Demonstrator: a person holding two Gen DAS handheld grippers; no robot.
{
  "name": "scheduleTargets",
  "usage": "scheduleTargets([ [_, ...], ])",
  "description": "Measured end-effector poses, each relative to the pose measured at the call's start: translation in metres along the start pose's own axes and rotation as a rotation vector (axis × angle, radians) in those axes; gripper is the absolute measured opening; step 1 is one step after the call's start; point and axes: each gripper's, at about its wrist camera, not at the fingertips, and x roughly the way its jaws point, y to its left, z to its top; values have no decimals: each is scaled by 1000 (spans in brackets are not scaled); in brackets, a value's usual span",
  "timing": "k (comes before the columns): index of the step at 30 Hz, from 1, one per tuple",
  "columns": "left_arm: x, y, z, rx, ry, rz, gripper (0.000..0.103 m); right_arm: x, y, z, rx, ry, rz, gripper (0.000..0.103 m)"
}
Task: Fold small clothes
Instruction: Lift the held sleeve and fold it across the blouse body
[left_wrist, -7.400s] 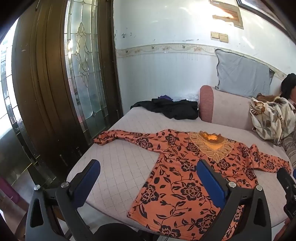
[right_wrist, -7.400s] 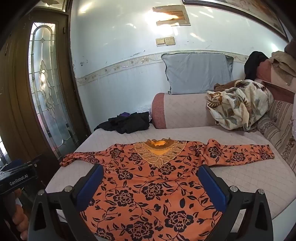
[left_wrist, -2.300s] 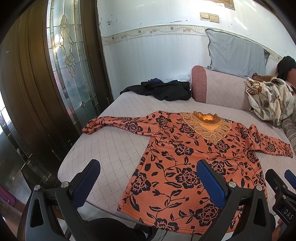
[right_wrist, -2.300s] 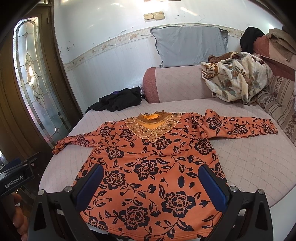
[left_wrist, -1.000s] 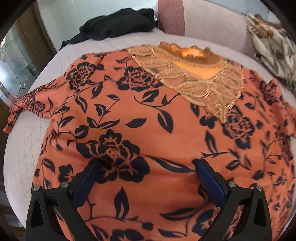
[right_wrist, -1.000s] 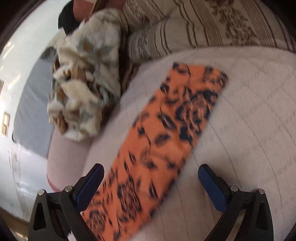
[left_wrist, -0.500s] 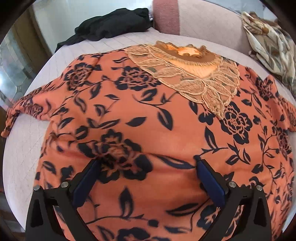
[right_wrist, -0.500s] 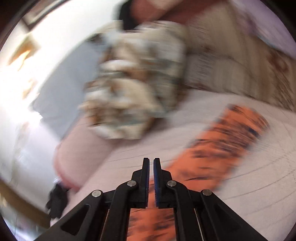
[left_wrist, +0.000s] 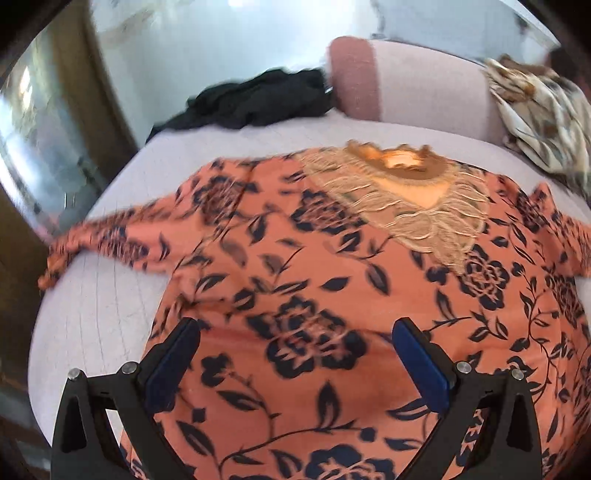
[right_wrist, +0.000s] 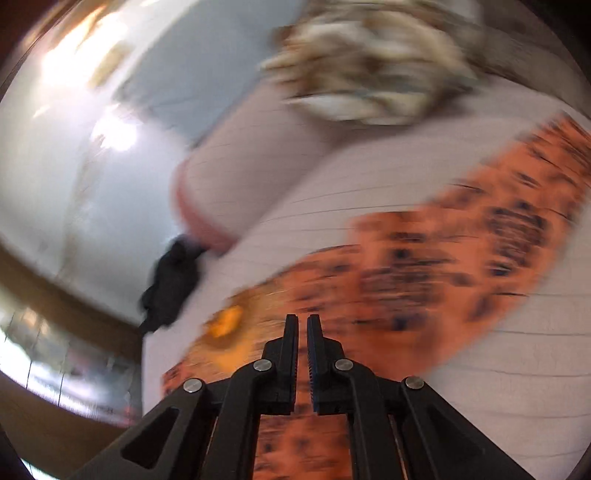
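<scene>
The left gripper (left_wrist: 295, 354) sits at the bottom of its frame, angled downward, its two blue-padded fingers (left_wrist: 419, 360) spread wide apart with nothing pressed between them. The right gripper (right_wrist: 302, 332) rises from the bottom centre of its blurred frame, its black fingers brought together with only a thin slit between them. Whether they pinch anything cannot be told.

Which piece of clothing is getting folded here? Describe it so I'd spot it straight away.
Look at the pale quilted bed in front of the white wall. Spread across most of it lies the orange top, long sleeves out to both sides. Unlike the black clothes heaped at the far edge, it is bright orange with dark flowers and a beige lace collar.
</scene>
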Motion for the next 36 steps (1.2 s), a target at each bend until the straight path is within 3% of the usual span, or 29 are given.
scheduleTargets([
  [1, -1, -10, 1, 30, -15, 7, 103, -5, -24, 5, 28, -24, -40, 9],
  [2, 0, -15, 1, 45, -18, 2, 103, -11, -53, 12, 67, -48, -82, 21],
  [3, 3, -24, 2, 58, -10, -19, 103, -17, -75, 18, 99, -58, -111, 49],
  [5, 12, -36, 7, 64, 15, -77, 103, -33, -130, 33, 242, -102, -121, 85],
  [8, 19, -49, 9, 86, 16, -81, 103, -54, -183, 61, 370, -218, -140, 85],
  [12, 27, -58, 13, 107, 3, -69, 103, -43, -229, 100, 500, -227, -204, 83],
  [14, 33, -57, 15, 100, 10, -65, 103, -35, -241, 114, 541, -254, -189, 83],
  [16, 40, -55, 18, 84, 28, -68, 103, -21, -234, 131, 505, -262, -231, 79],
  [17, 42, -53, 20, 76, 36, -71, 103, -14, -230, 138, 482, -263, -265, 65],
  [18, 42, -51, 20, 70, 39, -72, 103, -10, -231, 145, 467, -266, -309, 40],
  [20, 41, -44, 24, 46, 31, -62, 103, -5, -231, 150, 462, -259, -352, 12],
  [22, 37, -36, 28, 16, 14, -46, 103, -12, -226, 147, 463, -290, -303, 9],
  [24, 33, -25, 32, -15, 4, -44, 103, -28, -204, 134, 419, -365, -262, 8],
  [27, 23, -4, 37, -60, -23, -12, 103, -33, -139, 126, 266, -373, -170, 8],
  [31, 12, 32, 43, -119, -55, 65, 103, -25, -28, 103, 78, -307, 15, 8],
  [36, 6, 95, 43, -240, -66, 144, 103, 24, 107, 28, -93, -142, 224, 8],
])
